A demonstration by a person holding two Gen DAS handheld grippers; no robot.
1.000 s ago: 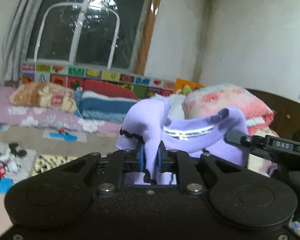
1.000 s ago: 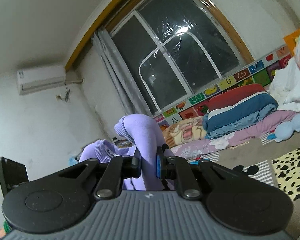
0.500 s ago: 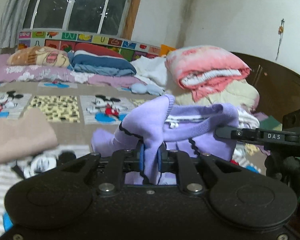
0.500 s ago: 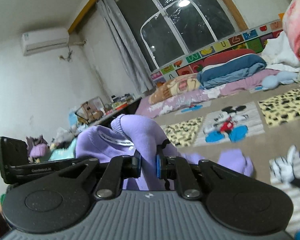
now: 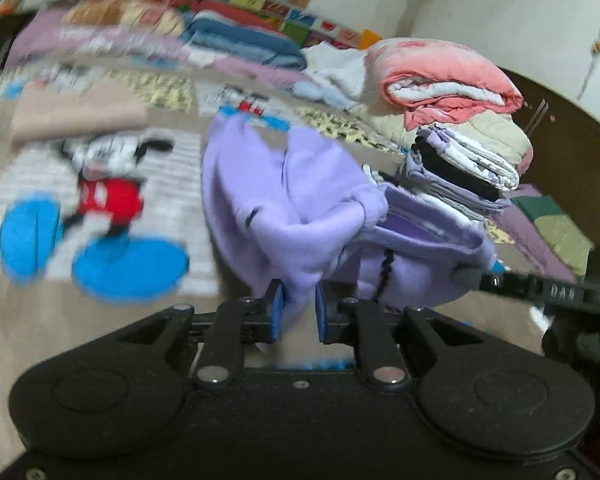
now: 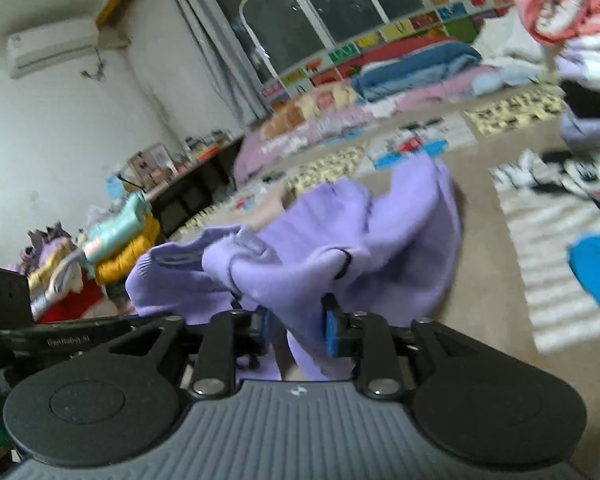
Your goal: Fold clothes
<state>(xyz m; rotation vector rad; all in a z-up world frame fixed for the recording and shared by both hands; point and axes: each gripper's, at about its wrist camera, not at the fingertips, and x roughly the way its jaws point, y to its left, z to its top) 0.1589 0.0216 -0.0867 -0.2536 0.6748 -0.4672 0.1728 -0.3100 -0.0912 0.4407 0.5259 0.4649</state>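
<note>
A lilac knit garment with black trim hangs between my two grippers over the Mickey Mouse bedspread. My left gripper is shut on one bunched edge of it. My right gripper holds the other edge; its jaws stand a little wider than before, with cloth still between them. The garment's lower end trails onto the bed. The right gripper's side also shows at the right of the left wrist view.
A stack of folded clothes and a pink quilt stands at the right. A folded beige garment lies at the far left. Pillows and blankets line the window wall. A desk with clutter stands off the bed.
Both grippers have swung down from window height toward the bed, carrying the lilac garment. Its lower part now lies on the bedspread. The right jaws have parted a little.
</note>
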